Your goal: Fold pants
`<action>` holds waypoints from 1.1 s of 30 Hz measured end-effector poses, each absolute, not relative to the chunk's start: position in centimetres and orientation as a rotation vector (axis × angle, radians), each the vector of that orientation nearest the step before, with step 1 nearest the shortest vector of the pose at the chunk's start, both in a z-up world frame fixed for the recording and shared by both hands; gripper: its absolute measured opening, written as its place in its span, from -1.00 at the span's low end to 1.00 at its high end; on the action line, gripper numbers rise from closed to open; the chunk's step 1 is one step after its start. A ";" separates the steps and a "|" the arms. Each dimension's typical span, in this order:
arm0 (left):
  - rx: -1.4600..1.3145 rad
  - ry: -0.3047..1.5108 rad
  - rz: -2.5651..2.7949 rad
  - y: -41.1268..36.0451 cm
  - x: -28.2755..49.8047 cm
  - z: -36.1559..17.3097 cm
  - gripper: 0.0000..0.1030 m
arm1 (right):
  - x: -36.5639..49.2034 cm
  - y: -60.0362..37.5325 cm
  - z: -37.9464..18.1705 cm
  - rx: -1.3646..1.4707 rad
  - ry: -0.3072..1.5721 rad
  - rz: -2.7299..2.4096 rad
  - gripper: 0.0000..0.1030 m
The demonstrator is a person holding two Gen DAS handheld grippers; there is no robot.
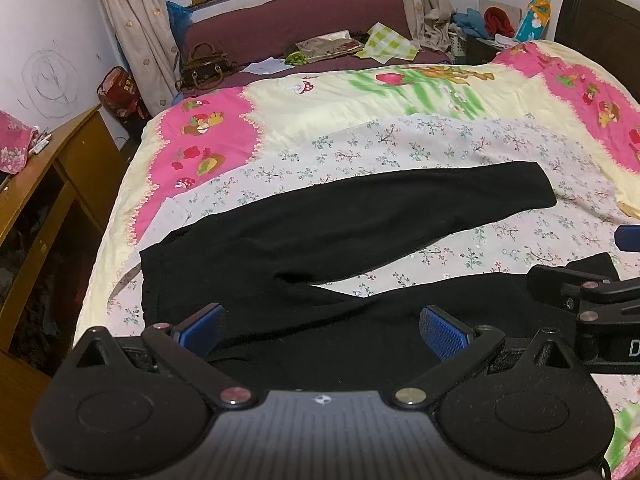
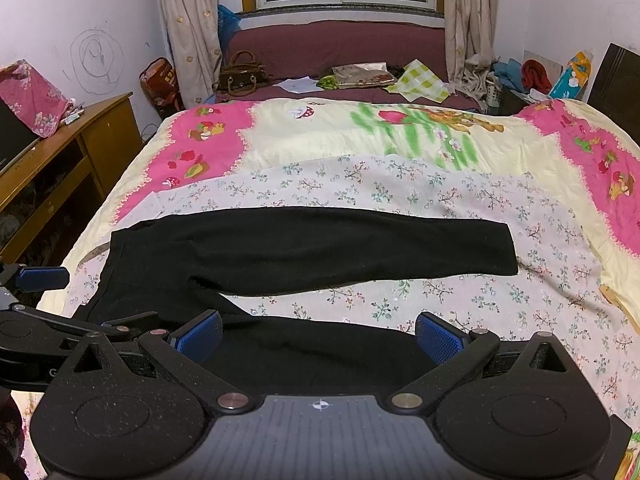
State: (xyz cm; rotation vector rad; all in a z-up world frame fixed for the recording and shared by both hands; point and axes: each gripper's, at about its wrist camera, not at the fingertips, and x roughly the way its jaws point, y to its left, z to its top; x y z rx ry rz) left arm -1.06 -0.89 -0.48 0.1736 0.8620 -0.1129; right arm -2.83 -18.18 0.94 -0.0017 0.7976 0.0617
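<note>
Black pants [image 1: 320, 236] lie spread on the bed [image 1: 320, 92] in the left wrist view, on a floral sheet [image 1: 440, 140] that covers the near part of a pink and cream quilt [image 1: 208, 136]. The waist is at the left, one leg runs out to the right across the sheet, and the other leg runs along the near edge under the camera, with a wedge of sheet showing between the two. The left gripper [image 1: 323, 330] is spread wide, its blue pads [image 1: 442, 330] hanging over the near leg with nothing between them; whether they touch the cloth I cannot tell. The right gripper [image 1: 624, 264] comes in at the right edge, over the far end of the near leg. A wooden cabinet [image 1: 60, 184] stands left of the bed, and a brown handbag [image 1: 202, 66] sits beyond the quilt. In the right wrist view the pants [image 2: 304, 248] show the same layout: the far leg flat and straight across the sheet [image 2: 440, 200], the near leg passing under the right gripper [image 2: 319, 334]. That gripper is also wide apart, pads [image 2: 438, 336] empty above the black cloth. The left gripper [image 2: 42, 278] reaches in from the left edge near the waist, one blue pad showing. The cabinet [image 2: 80, 148] and handbag [image 2: 240, 74] appear again at the left and the far end.
</note>
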 end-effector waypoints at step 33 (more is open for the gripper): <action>0.161 0.995 -0.202 -0.6 5.2 -5.8 1.00 | 3.2 -17.7 -3.6 -0.033 0.937 0.181 0.76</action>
